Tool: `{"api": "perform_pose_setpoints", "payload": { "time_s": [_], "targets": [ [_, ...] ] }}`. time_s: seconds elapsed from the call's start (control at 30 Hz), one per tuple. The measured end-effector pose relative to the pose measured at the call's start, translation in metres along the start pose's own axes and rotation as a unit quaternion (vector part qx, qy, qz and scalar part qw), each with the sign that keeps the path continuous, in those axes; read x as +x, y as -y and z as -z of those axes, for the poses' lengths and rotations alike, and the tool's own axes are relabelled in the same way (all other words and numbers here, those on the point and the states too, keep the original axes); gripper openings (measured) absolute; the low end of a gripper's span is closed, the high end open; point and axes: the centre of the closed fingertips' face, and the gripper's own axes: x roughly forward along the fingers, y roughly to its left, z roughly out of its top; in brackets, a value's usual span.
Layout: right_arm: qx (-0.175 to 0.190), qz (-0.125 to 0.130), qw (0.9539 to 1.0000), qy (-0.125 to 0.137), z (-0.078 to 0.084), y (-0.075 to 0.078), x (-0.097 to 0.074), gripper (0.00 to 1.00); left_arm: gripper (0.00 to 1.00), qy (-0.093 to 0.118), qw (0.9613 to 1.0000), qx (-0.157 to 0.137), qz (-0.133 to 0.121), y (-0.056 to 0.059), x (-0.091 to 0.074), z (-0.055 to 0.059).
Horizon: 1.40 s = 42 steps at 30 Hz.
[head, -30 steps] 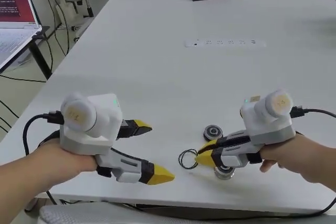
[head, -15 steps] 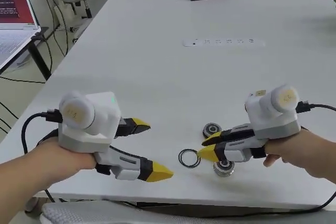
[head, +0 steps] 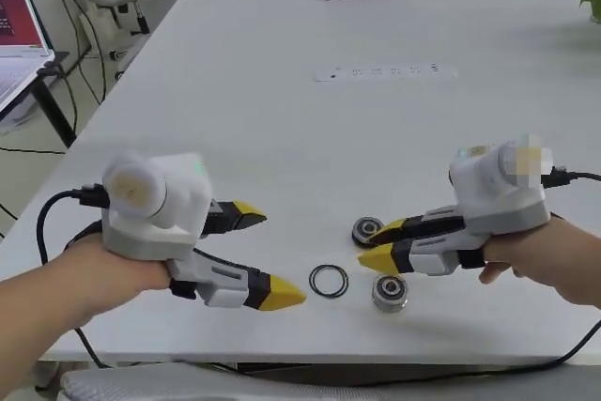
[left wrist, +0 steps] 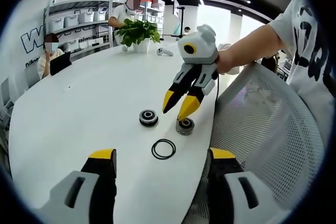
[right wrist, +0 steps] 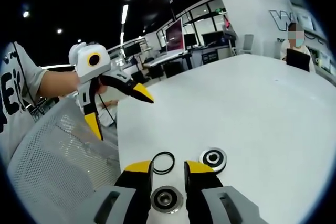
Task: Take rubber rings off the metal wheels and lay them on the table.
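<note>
White tabletop (head: 282, 119) is shown: a thin black rubber ring (head: 328, 281) is laid flat near its front edge, hole facing up, between the wide-spread left gripper (head: 274, 255) and the slightly parted, empty right gripper (head: 371, 245). A bare silver metal wheel (head: 389, 292) and a black-rimmed metal wheel (head: 367, 230) are set flat beside it.

Legible text is scarce. In the left gripper view we read one large outlined "W" in the wall lettering (left wrist: 30, 40); the rest is cut off. The right gripper view shows a similar "W" on a wall. The white T-shirt (right wrist: 11, 103) carries bold black print, too partial to read. Text on the laptop screen (head: 17, 7) is too small to read.
</note>
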Motion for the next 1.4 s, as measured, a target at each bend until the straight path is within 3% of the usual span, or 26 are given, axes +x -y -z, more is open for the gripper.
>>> {"api": "perform_pose_setpoints", "payload": {
  "time_s": [0.7, 1.13, 1.4],
  "targets": [
    [0.004, 0.041, 0.9991, 0.01, 0.007, 0.024, -0.024, 0.27, 0.64, 0.0, 0.9998, 0.011, 0.015, -0.006, 0.031, -0.015],
    [-0.009, 0.056, 0.9984, 0.001, 0.013, 0.045, -0.019, 0.34, 0.6, -0.001, 0.9998, 0.005, 0.019, -0.018, 0.051, -0.021],
    [-0.013, 0.057, 0.9983, -0.004, 0.014, 0.055, -0.012, 0.33, 0.56, -0.011, 0.9995, 0.014, 0.028, -0.024, 0.064, -0.021]
  ]
}}
